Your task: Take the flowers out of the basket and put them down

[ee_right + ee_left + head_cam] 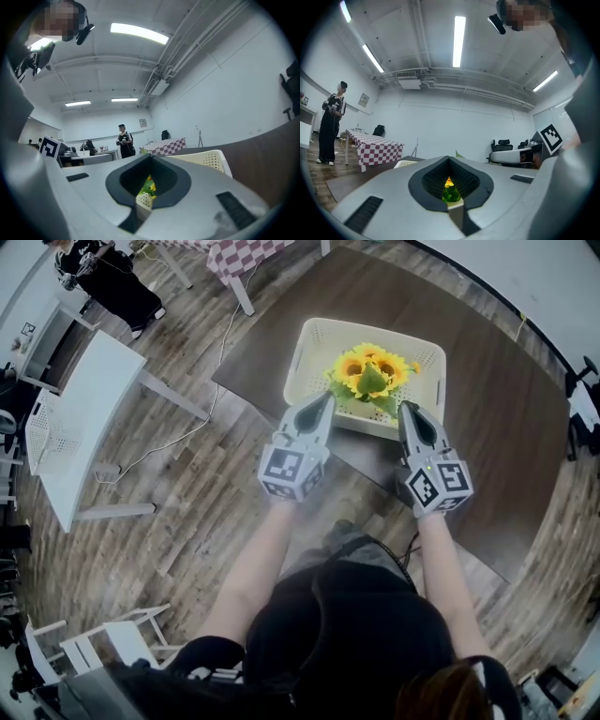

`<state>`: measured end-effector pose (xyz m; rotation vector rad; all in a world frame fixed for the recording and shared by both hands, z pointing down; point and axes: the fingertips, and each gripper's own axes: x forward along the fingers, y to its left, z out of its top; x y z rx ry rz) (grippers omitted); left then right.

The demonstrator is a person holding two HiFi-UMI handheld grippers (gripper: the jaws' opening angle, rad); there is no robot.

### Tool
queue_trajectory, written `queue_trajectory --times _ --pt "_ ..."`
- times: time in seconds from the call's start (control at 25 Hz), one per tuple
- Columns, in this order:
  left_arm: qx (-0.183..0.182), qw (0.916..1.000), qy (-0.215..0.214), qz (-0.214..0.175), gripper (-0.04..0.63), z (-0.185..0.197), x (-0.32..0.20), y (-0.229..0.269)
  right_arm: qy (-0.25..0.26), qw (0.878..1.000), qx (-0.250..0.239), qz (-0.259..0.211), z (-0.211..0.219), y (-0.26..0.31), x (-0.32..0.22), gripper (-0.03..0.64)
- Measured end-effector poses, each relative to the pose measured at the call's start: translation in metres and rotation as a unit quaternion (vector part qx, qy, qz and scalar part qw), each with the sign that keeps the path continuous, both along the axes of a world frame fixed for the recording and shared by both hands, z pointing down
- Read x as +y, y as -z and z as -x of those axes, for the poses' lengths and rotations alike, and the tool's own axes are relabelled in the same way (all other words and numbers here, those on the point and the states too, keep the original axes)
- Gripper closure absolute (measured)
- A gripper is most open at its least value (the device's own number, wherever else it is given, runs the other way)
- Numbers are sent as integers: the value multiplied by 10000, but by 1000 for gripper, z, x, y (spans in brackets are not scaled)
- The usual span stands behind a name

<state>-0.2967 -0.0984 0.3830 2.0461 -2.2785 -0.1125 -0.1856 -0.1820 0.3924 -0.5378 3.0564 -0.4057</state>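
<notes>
The sunflowers (370, 371) sit in the cream perforated basket (307, 357), which rests on the dark wooden surface (487, 409) close to its near edge, toward the near left corner. Nothing has been lifted out, so I take this to be the approach before the first grasp.

The person holds both tools up to the basket's near rim, one on each side of the bunch. The left claw (327, 397) is clenched on nothing, its tips together and aimed at the green leaves. The right claw (407, 407) is likewise clenched and empty. Each gripper view shows only a sliver of yellow and green past the closed tips.

Next, I reckon one claw must spread, dip over the rim, and close low on the stems rather than the blooms, which look easy to crush. The basket looks light and may shift.
</notes>
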Motion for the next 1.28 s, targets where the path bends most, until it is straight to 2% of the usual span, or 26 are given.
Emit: queue_trajectory --times 0.16,0.48,0.68,0.88,0.96,1.08,1.16,1.28 --pt "91 9999 104 86 591 13 -9 1 -37 9997 187 166 8 -1 -20 614" --pt "32 9995 199 231 591 24 -34 -3 56 9987 388 319 27 -7 -48 613" --pt "-17 9991 205 374 591 30 -42 -4 203 9952 606 740 38 -18 -61 609" --pt "20 9983 358 453 591 37 -46 -4 122 9891 992 1081 43 -34 -72 594" --pt "55 9983 343 471 591 37 -47 -5 94 9862 1110 1224 44 -39 -76 551" --pt "84 9979 369 524 591 37 -49 -4 8 9829 1265 1341 46 -45 -83 551" --pt "69 9979 359 534 591 38 -51 -5 -40 9810 1348 1393 47 -49 -86 503" --pt "91 9978 323 566 591 38 -54 -8 -126 9775 1484 1494 47 -56 -91 502"
